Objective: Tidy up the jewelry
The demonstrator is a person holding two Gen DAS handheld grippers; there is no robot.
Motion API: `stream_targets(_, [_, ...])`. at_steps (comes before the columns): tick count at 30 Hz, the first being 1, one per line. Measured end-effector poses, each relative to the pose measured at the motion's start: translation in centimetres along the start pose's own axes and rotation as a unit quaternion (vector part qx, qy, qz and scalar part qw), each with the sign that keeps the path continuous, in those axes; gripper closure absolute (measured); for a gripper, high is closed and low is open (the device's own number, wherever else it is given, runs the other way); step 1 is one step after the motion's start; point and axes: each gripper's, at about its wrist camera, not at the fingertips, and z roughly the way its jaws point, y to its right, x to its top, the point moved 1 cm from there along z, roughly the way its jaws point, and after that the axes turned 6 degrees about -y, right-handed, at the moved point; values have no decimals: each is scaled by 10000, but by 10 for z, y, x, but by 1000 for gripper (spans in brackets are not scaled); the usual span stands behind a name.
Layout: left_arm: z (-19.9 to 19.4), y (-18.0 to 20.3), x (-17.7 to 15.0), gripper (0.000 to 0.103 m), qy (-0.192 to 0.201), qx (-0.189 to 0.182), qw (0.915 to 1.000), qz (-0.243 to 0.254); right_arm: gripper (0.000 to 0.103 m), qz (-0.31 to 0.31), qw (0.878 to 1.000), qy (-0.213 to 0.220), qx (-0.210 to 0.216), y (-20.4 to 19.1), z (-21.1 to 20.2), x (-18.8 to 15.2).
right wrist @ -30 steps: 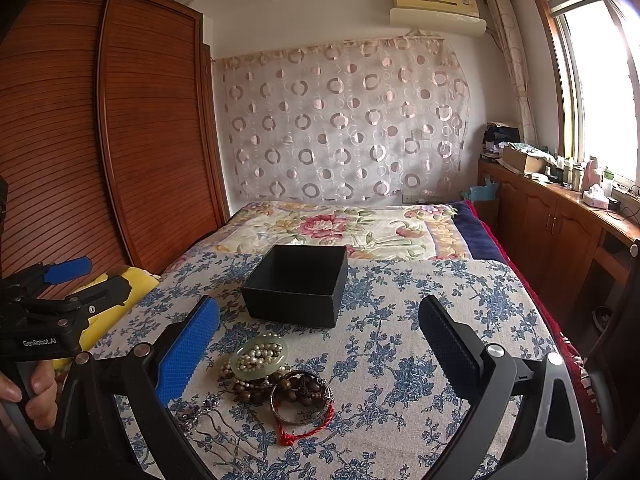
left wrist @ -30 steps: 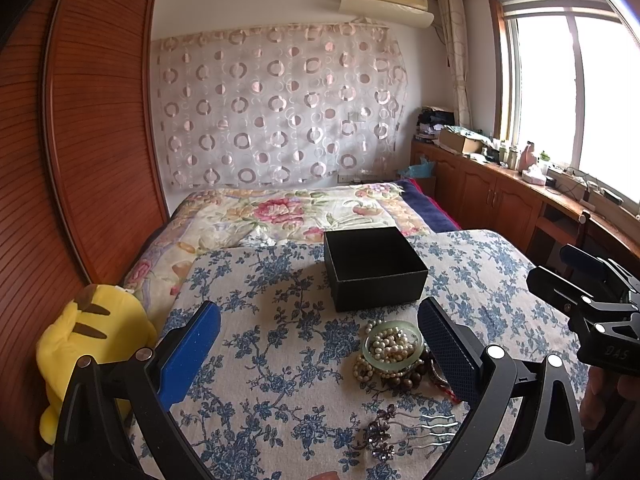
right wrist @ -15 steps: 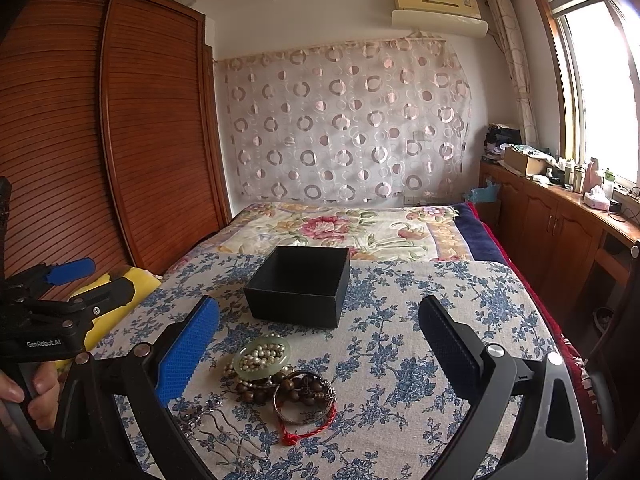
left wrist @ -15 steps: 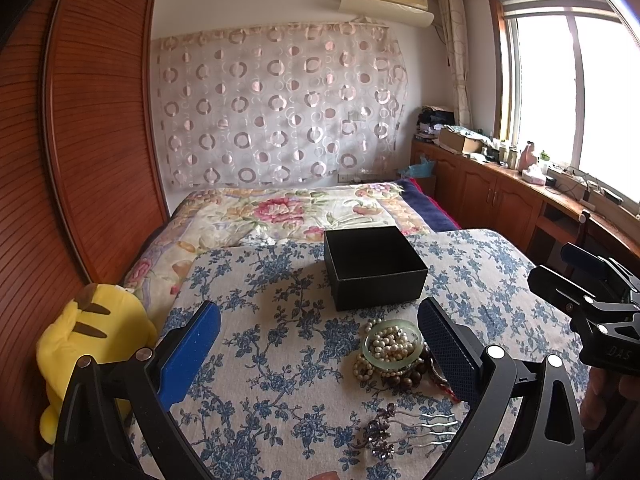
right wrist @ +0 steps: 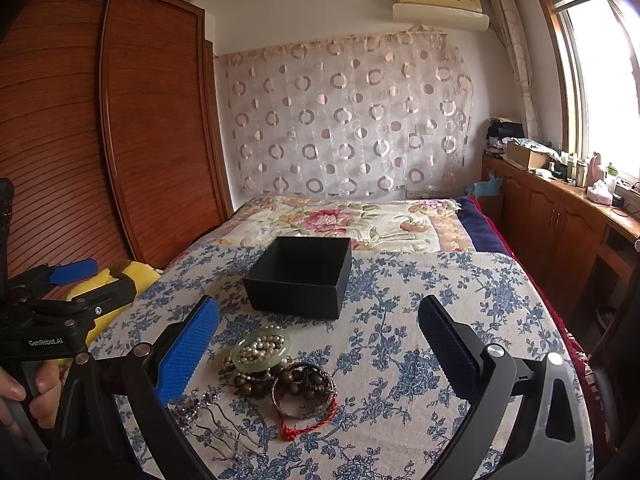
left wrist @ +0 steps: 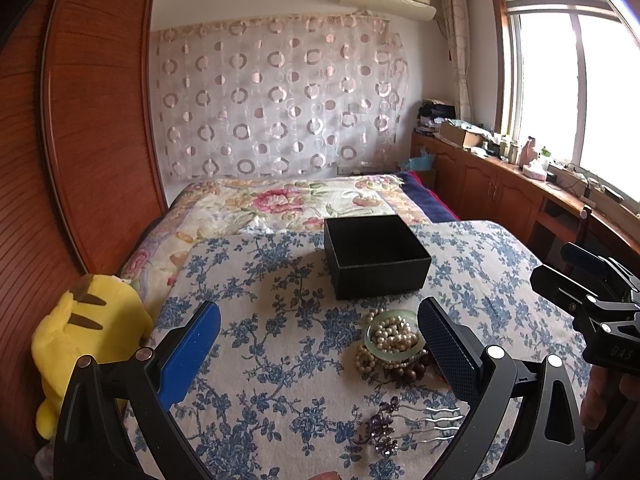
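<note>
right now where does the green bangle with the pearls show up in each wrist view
Left wrist view: the green bangle lies lower right of centre, beside the gripper's right-hand finger, pearls piled in it.
Right wrist view: the same bangle lies lower left of centre, near the blue left-hand finger.
Shared landmark: the open black box sits on the bed just beyond the bangle in both.

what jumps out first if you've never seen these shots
The open black box sits mid-bed on the blue floral cloth. Just in front of it lies a jewelry heap: a green bangle filled with pearls, dark wooden beads and a hair comb. Both grippers hover open; a yellow plush toy sits at left.
</note>
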Motion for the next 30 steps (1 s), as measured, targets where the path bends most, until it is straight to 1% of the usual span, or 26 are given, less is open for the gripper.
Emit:
stream_targets(4, [11, -2, -6, 8, -130, -69, 9999, 23, 3, -78, 9999, -87, 93, 4, 11, -6])
stream_targets(5, [13, -3, -7, 8, -155, -76, 9998, 36, 4, -96, 9998, -107, 117, 6, 12, -8])
stream_targets(7, [17, -3, -9, 8, -211, -138, 9997, 52, 12, -146, 9996, -186, 185, 12, 19, -13])
stream_targets(10, [26, -4, -13, 8, -308, -214, 9993, 57, 15, -203, 9988, -369, 270, 20, 27, -20])
stream_targets(15, [41, -4, -18, 8, -501, -275, 9983, 85, 20, -394, 9954, -761, 421, 21, 47, -36])
stream_targets(21, [59, -8, -27, 8, -786, -360, 9962, 82, 22, -595, 9872, -1321, 659, 15, 78, -52])
stream_targets(24, [69, -11, -31, 8, -935, -384, 9948, 111, 25, -665, 9832, -1529, 743, 13, 91, -57])
stream_targets(30, [82, -12, -40, 8, -1165, -469, 9920, 143, 25, -822, 9745, -1918, 828, 7, 112, -64])
